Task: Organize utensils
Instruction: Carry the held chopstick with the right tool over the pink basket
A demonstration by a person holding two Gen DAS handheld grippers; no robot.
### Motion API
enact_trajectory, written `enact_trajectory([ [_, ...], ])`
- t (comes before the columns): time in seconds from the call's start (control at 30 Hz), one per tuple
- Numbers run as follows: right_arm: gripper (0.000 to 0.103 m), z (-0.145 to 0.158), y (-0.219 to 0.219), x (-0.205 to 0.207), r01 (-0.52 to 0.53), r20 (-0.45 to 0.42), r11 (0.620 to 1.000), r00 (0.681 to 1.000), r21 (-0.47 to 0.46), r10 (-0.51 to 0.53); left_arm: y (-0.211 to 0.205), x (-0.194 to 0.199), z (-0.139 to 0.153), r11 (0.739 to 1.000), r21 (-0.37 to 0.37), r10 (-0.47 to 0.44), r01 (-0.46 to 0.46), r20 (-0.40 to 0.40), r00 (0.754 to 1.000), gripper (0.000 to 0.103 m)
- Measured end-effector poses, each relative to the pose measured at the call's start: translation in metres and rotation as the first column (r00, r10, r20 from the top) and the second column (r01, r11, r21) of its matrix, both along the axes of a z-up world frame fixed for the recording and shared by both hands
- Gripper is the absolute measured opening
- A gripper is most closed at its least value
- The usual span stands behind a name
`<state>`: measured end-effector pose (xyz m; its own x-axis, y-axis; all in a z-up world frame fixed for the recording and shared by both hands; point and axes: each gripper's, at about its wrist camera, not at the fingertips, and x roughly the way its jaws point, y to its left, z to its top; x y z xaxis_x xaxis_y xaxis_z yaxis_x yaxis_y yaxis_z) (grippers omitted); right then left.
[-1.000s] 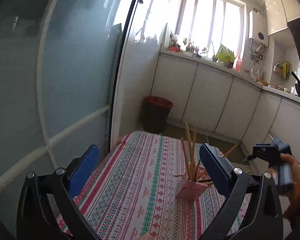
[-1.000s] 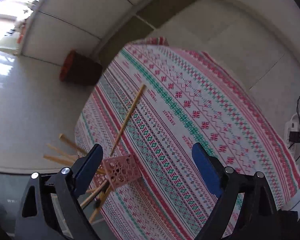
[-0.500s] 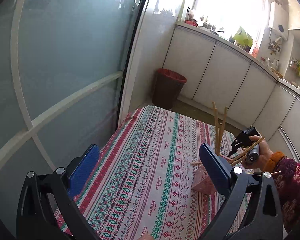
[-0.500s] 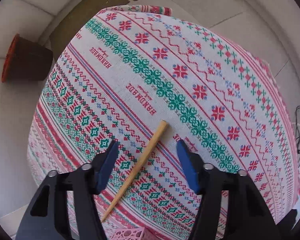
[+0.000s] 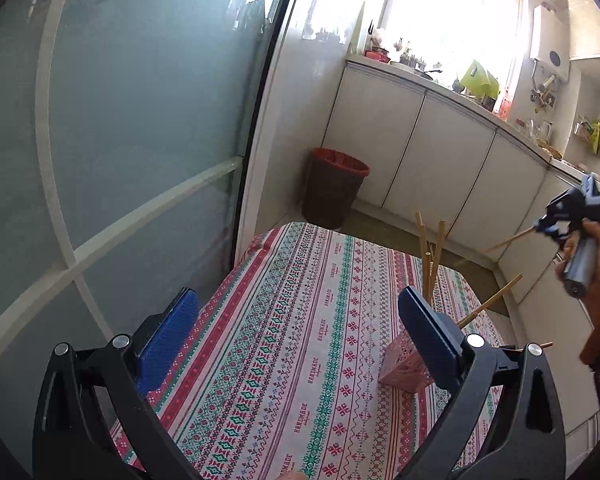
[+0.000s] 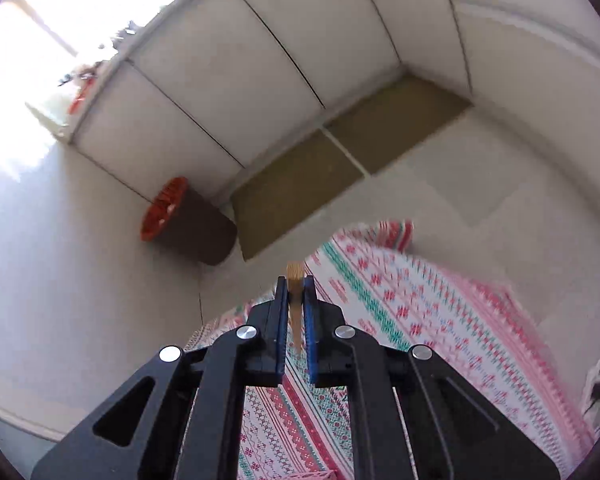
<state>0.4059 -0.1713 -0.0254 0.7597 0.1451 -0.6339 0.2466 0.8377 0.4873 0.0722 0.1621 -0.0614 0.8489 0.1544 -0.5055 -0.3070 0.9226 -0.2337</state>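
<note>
Several wooden chopsticks (image 5: 425, 252) are already stood in the pink perforated holder (image 5: 402, 364) near the surface's (image 5: 300, 320) right edge; another tan wooden chopstick (image 6: 295, 280) is clamped in the right tongs (image 6: 296, 300), lifted and not yet placed. The left tongs (image 5: 296, 332) are spread wide, empty.

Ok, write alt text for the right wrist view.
The right gripper is clamped on a single wooden chopstick, held above a table covered with a red, green and white patterned tablecloth. Beyond are white cabinets and a dark bin with a red rim on the floor.
</note>
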Motion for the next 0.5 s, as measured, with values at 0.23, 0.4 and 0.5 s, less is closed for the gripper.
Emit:
enact_trajectory([
  [0.23,0.008,0.129,0.048,-0.124,-0.120,0.227,0.974,0.960,-0.191,0.163,-0.002,-0.012,0.008,1.000,-0.015,0.004,-0.004,0.029,1.000,0.096],
  [0.4,0.007,0.124,0.087,-0.167,-0.196,0.209,0.947,0.945,-0.255,0.252,-0.002,-0.019,0.012,1.000,-0.011,0.000,0.001,0.047,0.999,0.096],
  [0.5,0.008,0.104,0.100,-0.184,-0.220,0.170,0.933,0.946,-0.283,0.275,0.002,-0.024,0.014,1.000,-0.018,0.008,-0.007,0.053,0.999,0.096],
])
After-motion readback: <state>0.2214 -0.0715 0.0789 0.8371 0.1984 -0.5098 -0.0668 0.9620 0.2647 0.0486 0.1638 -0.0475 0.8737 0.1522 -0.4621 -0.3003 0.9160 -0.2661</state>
